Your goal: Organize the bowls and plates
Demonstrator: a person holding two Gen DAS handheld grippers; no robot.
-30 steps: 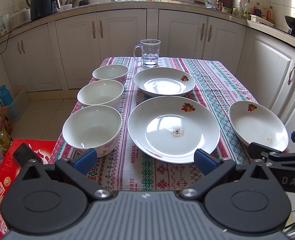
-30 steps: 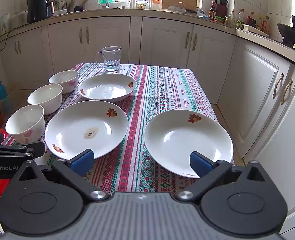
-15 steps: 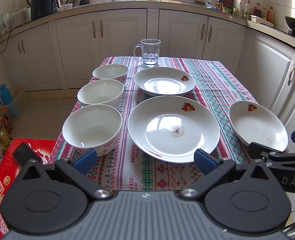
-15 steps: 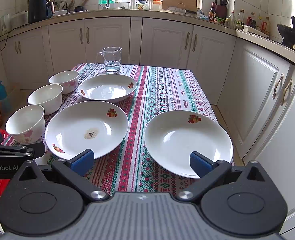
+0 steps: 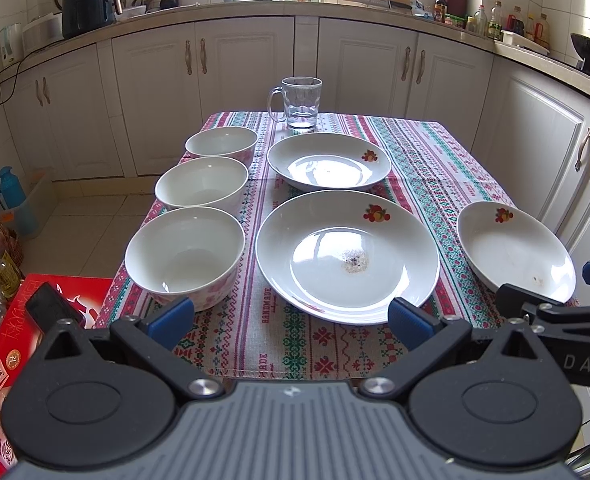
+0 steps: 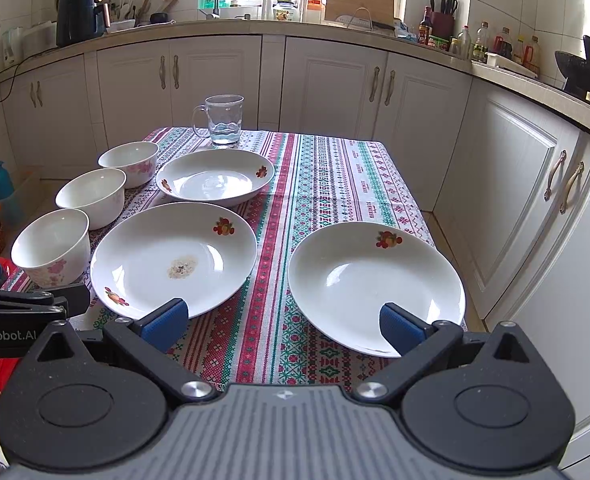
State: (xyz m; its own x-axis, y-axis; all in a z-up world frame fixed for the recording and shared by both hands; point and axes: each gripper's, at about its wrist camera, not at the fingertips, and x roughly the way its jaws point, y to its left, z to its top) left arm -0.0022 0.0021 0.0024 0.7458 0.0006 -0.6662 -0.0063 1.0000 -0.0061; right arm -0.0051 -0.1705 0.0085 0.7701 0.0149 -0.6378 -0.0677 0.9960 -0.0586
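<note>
Three white bowls stand in a row on the table's left side: near [image 5: 185,254] [image 6: 51,246], middle [image 5: 202,186] [image 6: 91,196], far [image 5: 221,145] [image 6: 129,162]. Three white plates with fruit prints lie apart: a large centre plate [image 5: 347,256] [image 6: 173,258] with a small stain, a far plate [image 5: 329,166] [image 6: 215,176], and a right plate [image 5: 515,254] [image 6: 375,284]. My left gripper [image 5: 291,318] is open and empty at the near table edge. My right gripper [image 6: 283,322] is open and empty, its right finger over the right plate's near rim.
A glass mug [image 5: 301,102] [image 6: 223,120] stands at the far edge of the patterned tablecloth [image 5: 427,152] [image 6: 335,176]. White cabinets surround the table. A red box [image 5: 3,344] and bottles sit on the floor at left.
</note>
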